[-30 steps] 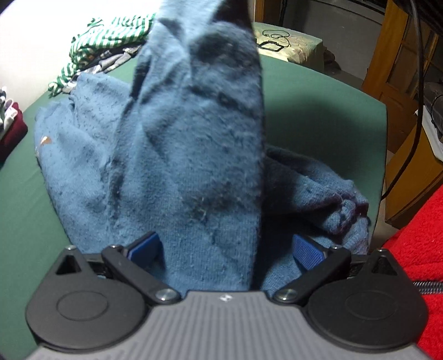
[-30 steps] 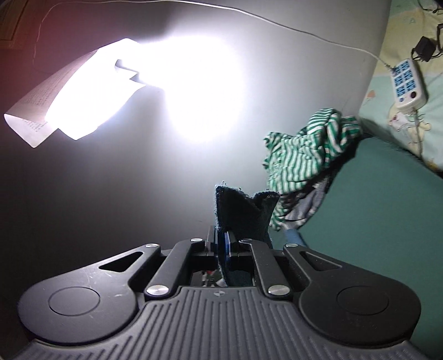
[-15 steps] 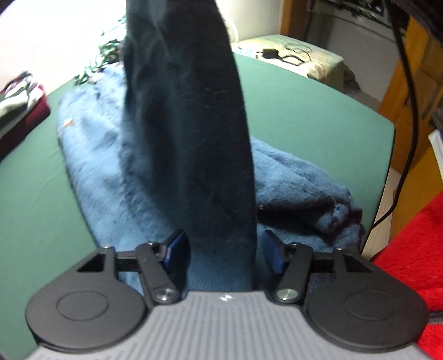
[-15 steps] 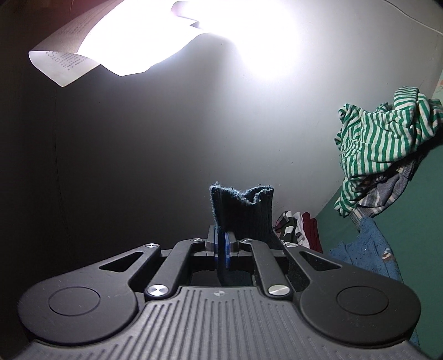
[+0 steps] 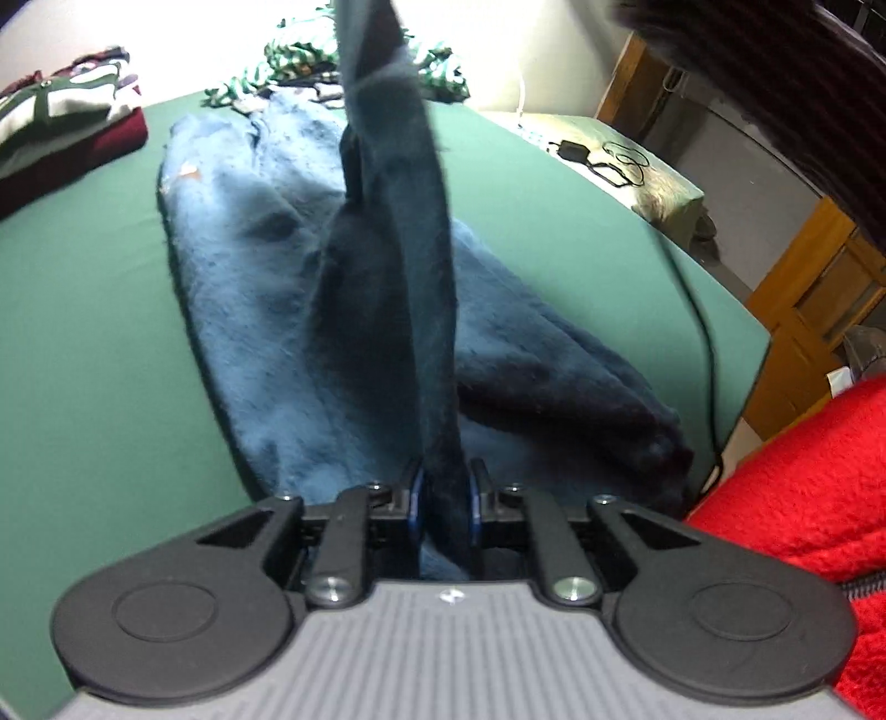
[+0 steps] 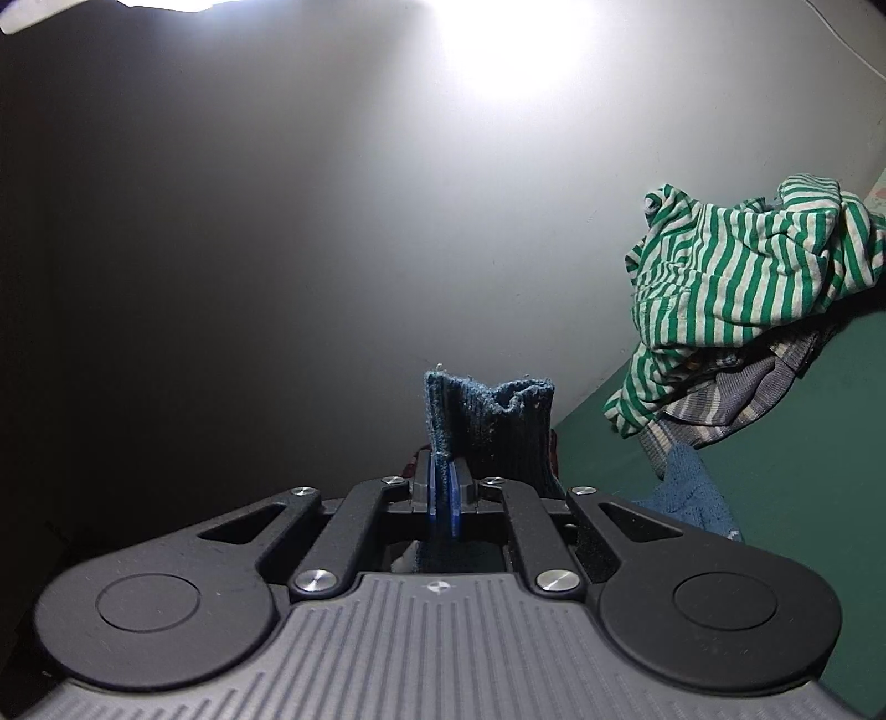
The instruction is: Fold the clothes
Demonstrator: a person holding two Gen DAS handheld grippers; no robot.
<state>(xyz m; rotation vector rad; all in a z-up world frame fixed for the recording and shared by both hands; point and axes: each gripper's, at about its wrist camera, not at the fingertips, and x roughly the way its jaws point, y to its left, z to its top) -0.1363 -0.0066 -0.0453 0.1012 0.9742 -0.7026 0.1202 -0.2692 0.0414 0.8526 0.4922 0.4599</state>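
Note:
A blue knitted sweater (image 5: 266,288) lies spread on the green table (image 5: 83,310). One sleeve rises from it as a dark taut strip (image 5: 410,232). My left gripper (image 5: 446,493) is shut on the lower end of that strip. In the right wrist view my right gripper (image 6: 441,487) is shut on the ribbed blue cuff (image 6: 493,421), held up high facing the grey wall. A patch of the sweater (image 6: 686,487) shows below to the right.
A green-and-white striped garment (image 6: 742,288) lies crumpled at the table's far edge (image 5: 310,52). Folded clothes (image 5: 61,127) are stacked at the far left. A red fleece sleeve (image 5: 803,487) is at the right. A charger and cable (image 5: 603,158) lie on a cushion beyond the table.
My left gripper has shut onto the sleeve that hung between its open fingers. The right gripper has tilted down with the cuff, bringing the striped garment further into view.

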